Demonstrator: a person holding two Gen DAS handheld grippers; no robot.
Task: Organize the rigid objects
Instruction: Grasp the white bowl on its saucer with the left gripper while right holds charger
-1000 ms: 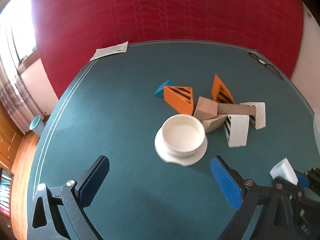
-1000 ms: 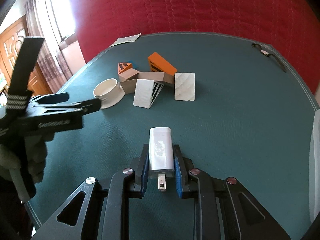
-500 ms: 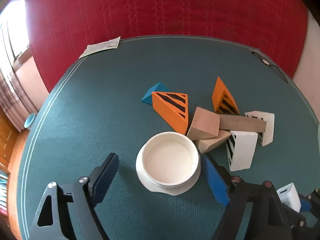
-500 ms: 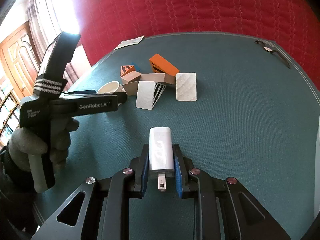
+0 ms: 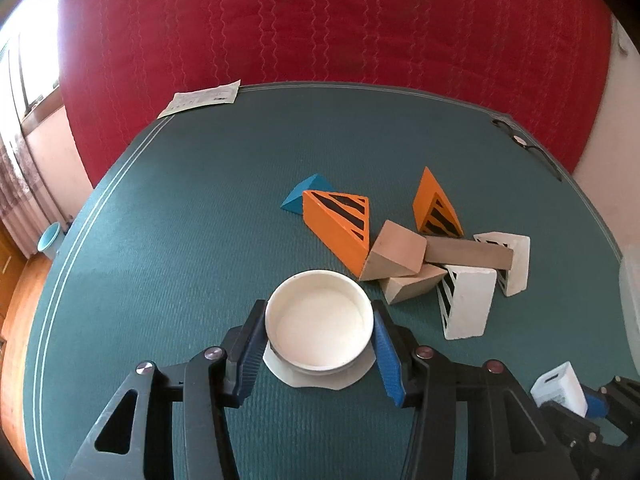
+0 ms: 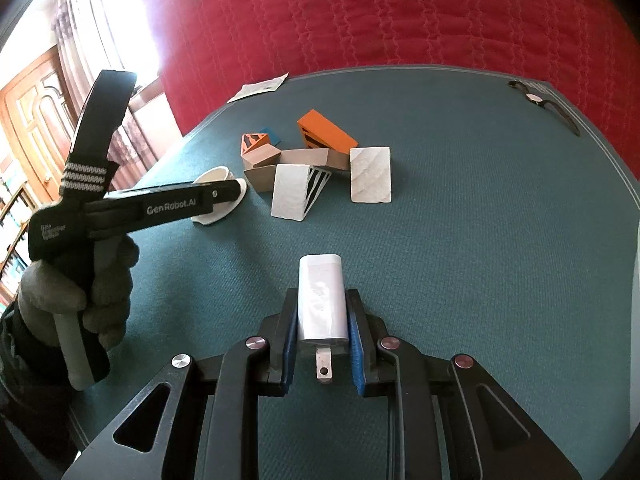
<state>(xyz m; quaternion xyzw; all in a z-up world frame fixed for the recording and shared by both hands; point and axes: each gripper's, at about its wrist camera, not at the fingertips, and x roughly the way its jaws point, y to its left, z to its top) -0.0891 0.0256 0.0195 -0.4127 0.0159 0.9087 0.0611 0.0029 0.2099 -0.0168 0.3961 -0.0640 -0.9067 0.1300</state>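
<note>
A white bowl (image 5: 319, 320) sits on a white saucer (image 5: 320, 378) on the green table. My left gripper (image 5: 319, 338) is shut on the bowl, its pads against both sides of the rim. In the right wrist view the left gripper (image 6: 224, 196) hides most of the bowl (image 6: 212, 174). My right gripper (image 6: 322, 320) is shut on a white charger plug (image 6: 322, 300), prongs pointing back, held above the table. The plug also shows in the left wrist view (image 5: 560, 390). Behind the bowl lies a heap of wooden blocks (image 5: 404, 248).
The heap holds orange striped wedges (image 5: 340, 220), a blue wedge (image 5: 306, 198), tan blocks and white striped wedges (image 5: 464, 304). A paper sheet (image 5: 202, 98) lies at the far left edge. A black strap (image 5: 524, 148) lies at the far right edge.
My left gripper moved forward and down around the bowl, and its jaws closed onto the rim. My right gripper kept hold of the plug and stayed nearly still.
</note>
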